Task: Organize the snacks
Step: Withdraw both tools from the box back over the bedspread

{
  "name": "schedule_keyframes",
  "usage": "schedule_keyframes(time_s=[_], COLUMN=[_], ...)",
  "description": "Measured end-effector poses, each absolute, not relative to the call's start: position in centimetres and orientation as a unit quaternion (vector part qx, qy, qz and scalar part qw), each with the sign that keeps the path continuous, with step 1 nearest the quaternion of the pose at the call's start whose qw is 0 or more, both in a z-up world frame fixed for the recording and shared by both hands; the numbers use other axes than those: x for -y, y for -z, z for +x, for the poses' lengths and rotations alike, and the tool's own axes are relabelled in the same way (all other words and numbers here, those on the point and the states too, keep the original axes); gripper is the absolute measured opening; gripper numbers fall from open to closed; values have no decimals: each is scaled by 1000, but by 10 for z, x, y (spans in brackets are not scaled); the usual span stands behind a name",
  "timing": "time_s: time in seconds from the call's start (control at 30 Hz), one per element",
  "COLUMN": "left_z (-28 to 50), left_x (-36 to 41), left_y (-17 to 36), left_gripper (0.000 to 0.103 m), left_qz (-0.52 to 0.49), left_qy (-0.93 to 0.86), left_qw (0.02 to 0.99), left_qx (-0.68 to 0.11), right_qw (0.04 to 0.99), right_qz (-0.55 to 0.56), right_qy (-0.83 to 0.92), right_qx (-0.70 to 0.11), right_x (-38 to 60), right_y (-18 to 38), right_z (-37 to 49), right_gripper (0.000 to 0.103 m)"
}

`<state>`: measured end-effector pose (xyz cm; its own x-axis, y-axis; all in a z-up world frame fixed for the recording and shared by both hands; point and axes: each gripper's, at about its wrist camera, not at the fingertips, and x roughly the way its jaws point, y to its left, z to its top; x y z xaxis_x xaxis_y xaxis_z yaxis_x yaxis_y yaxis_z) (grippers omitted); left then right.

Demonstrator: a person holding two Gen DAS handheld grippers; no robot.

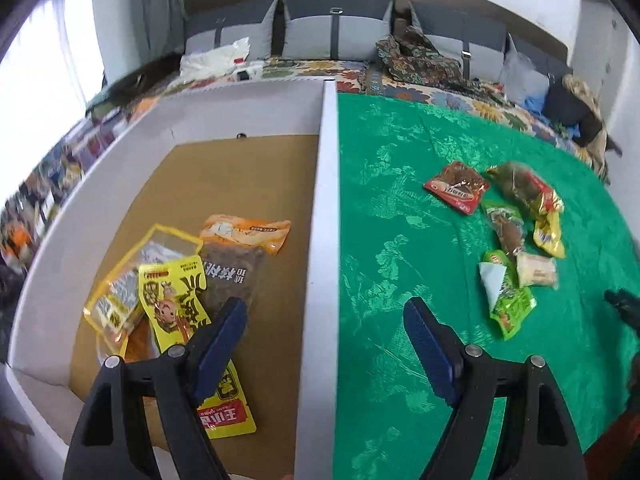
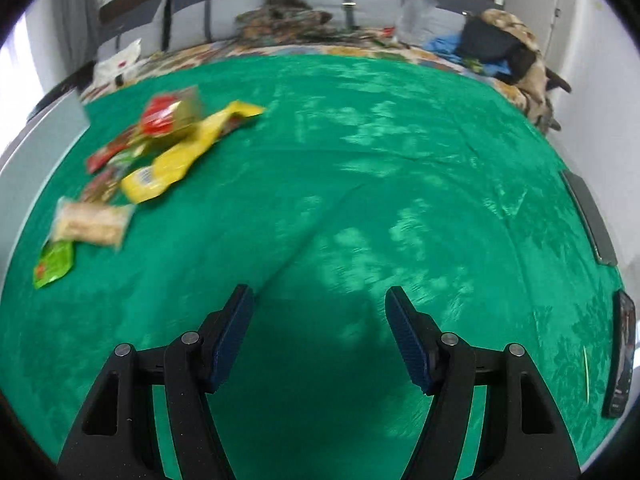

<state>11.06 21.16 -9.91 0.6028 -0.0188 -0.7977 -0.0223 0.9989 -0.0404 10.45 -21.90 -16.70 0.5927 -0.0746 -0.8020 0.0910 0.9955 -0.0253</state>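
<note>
A white box [image 1: 325,184] with a brown cardboard floor holds several snack packets: a yellow cartoon packet [image 1: 176,304], a clear yellow-edged one [image 1: 132,276] and an orange and brown one [image 1: 240,252]. My left gripper [image 1: 324,312] stands open astride the box's right wall, nothing between its fingers. On the green cloth [image 1: 400,240] lies a loose pile: a red packet [image 1: 456,186], a yellow one [image 1: 550,232], a green one [image 1: 510,308]. My right gripper [image 2: 319,302] is open and empty over bare green cloth [image 2: 360,200]; the blurred pile [image 2: 160,152] lies to its far left.
A sofa with grey cushions [image 1: 332,28] and a flowered cover with heaped clothes [image 1: 416,56] runs behind the table. A dark bag [image 2: 492,48] sits at the back right. Two phones [image 2: 592,216] [image 2: 622,360] lie at the cloth's right edge.
</note>
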Motion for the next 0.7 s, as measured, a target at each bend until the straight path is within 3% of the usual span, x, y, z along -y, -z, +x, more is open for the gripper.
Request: schedule_keyframes(time_s=[0.3,0.43,0.53,0.6,0.7], left_z=[108,90,65,54,46], left_x=[-216,-191,-148,-121,-69], left_y=[103,74,46,40,55], left_gripper=[81,82,89,103,103], left_qz=[-48,5,44,53,51], left_qy=[-16,-69,-67,-46,41], left_qw=[884,915,942,953,949], left_qx=[-464,-397,-325,-296,-308], right_qw=[901,899,898,897,897], right_qz=[15,22,24,24,24], right_qy=[48,57,62,63,63], right_qx=[-431,-434,-436,-436,-436], right_x=[238,244,245,246,246], right_y=[180,181,182,182,181], right_z=[107,107,107,108,107], right_gripper=[74,82,86,86,86])
